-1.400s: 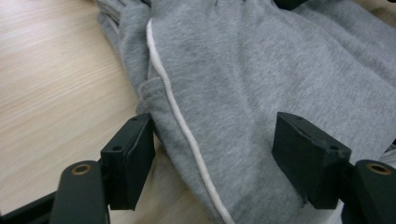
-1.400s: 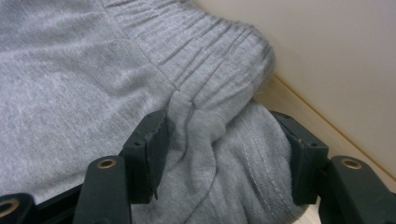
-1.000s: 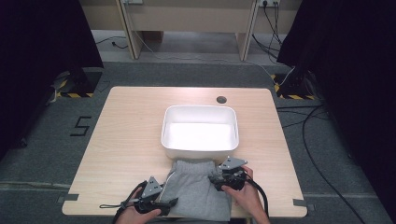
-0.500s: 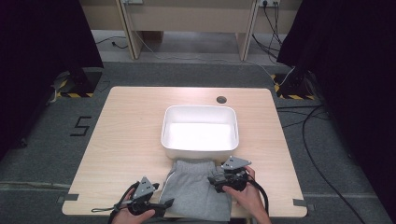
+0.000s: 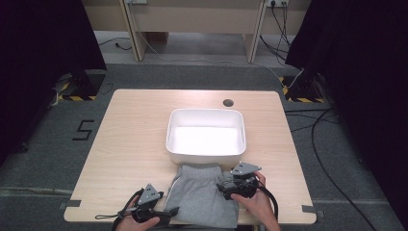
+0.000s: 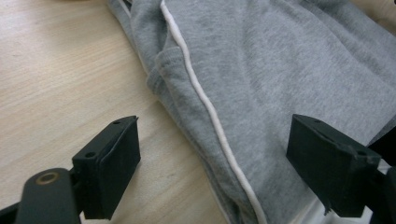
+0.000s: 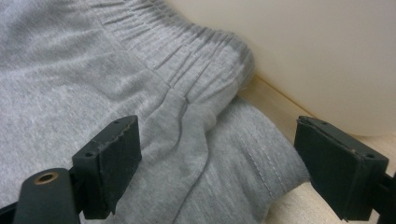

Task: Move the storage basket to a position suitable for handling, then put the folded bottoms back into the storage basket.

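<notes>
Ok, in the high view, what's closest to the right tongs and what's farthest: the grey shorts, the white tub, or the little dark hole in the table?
From the right tongs:
1. Grey shorts, right at the tips, on the table's near edge.
2. White tub, just behind the shorts, mid-table.
3. Dark hole, beyond the tub, toward the far edge.

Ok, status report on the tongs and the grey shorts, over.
Both tongs open: left tongs, right tongs. Grey shorts flat, ungripped. White tub beside waistband.
</notes>
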